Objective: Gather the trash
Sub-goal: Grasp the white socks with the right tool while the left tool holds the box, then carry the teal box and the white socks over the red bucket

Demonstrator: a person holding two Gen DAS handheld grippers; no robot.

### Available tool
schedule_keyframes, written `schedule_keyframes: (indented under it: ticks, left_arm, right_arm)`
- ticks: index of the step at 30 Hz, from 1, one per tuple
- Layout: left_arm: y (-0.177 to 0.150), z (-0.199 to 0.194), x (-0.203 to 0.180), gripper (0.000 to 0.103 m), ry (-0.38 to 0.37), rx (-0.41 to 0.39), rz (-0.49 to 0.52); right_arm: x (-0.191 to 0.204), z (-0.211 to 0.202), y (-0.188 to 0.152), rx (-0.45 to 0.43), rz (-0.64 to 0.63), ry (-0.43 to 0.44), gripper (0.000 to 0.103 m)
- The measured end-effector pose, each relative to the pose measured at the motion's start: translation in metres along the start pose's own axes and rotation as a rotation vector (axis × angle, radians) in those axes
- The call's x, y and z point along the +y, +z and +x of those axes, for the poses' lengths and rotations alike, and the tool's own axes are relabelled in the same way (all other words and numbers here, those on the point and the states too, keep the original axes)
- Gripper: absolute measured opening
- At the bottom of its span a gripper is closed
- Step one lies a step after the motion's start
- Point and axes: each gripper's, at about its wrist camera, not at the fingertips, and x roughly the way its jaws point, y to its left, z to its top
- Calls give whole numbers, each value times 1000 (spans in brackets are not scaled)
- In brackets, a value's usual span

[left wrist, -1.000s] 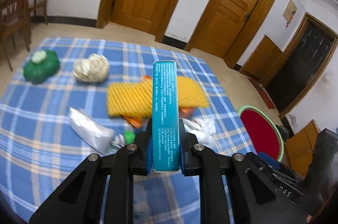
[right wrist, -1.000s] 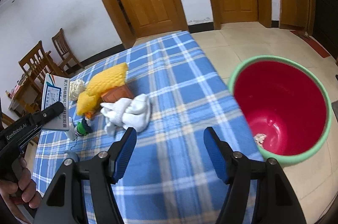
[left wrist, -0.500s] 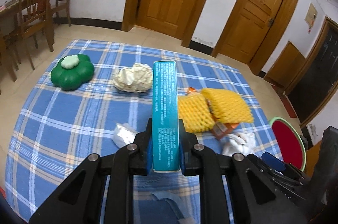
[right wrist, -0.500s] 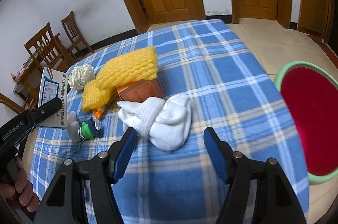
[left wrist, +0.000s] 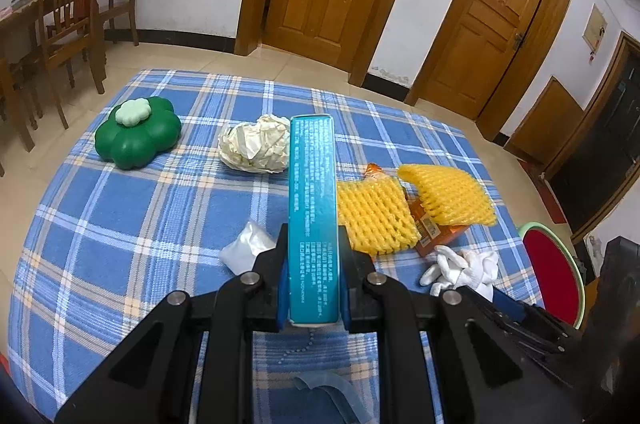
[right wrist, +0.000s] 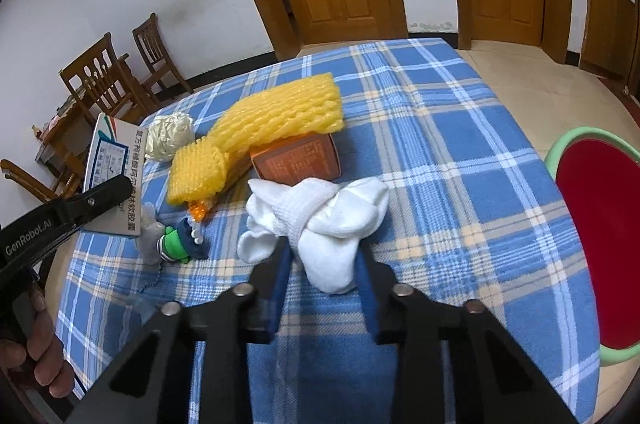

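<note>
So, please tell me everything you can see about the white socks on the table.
The white socks are soft ribbed knit fabric, bundled loosely, with one cuff wrapped around the middle. They lie on the blue plaid tablecloth, just in front of the orange box. The right gripper has its open fingers on either side of the bundle's near end, not yet closed on it.

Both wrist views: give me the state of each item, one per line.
Teal box: clamped upright in left gripper.
White socks: lying on table, between the open right gripper fingers, not gripped.
Yellow foam net: draped over orange box.
Red bin: upright, open.
Doors: closed.
</note>
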Motion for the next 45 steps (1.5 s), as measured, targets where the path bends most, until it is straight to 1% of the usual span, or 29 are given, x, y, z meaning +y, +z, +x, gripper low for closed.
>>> schedule_keyframes:
  ticks: [2, 5, 10, 17, 25, 32, 40, 45]
  left_arm:
    - [0, -2, -1, 18, -1, -1, 2]
    - [0, -7, -3, 18, -1, -8, 4]
    - [1, -18, -7, 18, -5, -23, 8]
    - [-1, -33, -17, 18, -21, -41, 23]
    - [-4, -49, -40, 18, -58, -52, 61]
    - [-8, -56, -68, 18, -120, -40, 104]
    - [-11, -53, -109, 18, -224, 17, 150]
    - [-14, -49, -137, 18, -265, 44, 187]
  right_arm:
    - [-1, -4, -2, -3, -2, 2, 24]
    - [-3, -11, -6, -9, 3, -1, 23]
    - [-9, -27, -12, -28, 18, -4, 23]
    - [-18, -58, -21, -76, 50, -7, 23]
    - [-38, -96, -30, -141, 92, -29, 23]
    - [-63, -128, -33, -198, 137, -73, 23]
    - [-99, -151, -37, -246, 213, -126, 23]
    - [-125, -159, -43, -259, 263, -162, 23]
